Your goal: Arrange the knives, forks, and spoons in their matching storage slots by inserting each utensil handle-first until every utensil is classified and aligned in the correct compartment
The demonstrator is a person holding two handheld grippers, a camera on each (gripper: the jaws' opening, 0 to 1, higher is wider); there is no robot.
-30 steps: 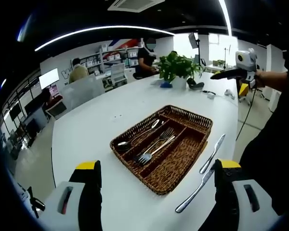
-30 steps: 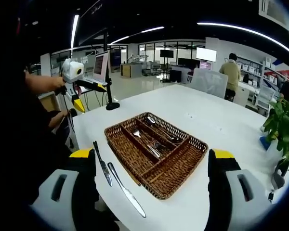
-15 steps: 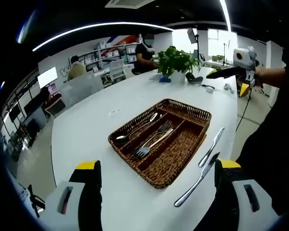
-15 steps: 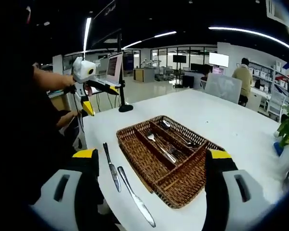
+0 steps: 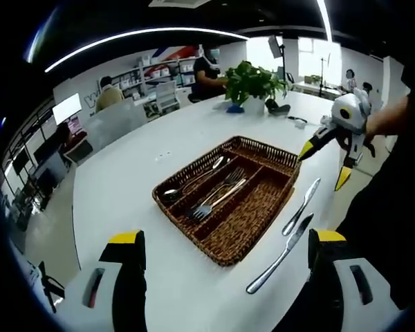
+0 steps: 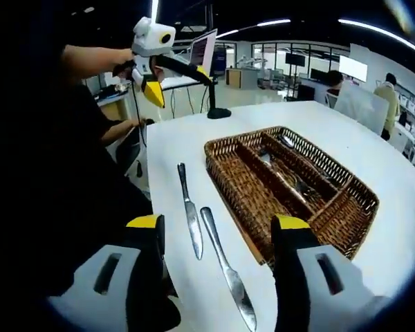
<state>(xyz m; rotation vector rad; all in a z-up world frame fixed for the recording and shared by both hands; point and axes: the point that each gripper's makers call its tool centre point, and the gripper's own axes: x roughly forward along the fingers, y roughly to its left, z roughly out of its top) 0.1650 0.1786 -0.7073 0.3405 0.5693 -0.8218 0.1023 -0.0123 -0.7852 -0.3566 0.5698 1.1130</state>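
Your 2 knives (image 6: 191,220) lie side by side on the counter (image 5: 124,187) just beside the wicker tray (image 5: 225,196) because their near slot is unfilled, so both the left gripper (image 5: 225,277) and right gripper (image 6: 214,266) hover released, holding nothing.

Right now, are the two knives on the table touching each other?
Apart. The right gripper view shows white table between the two knives along their whole length; the left gripper view shows the same gap.

Two knives (image 6: 191,221) beside wicker tray (image 6: 346,207) holding forks (image 5: 218,199), spoon (image 5: 190,182)
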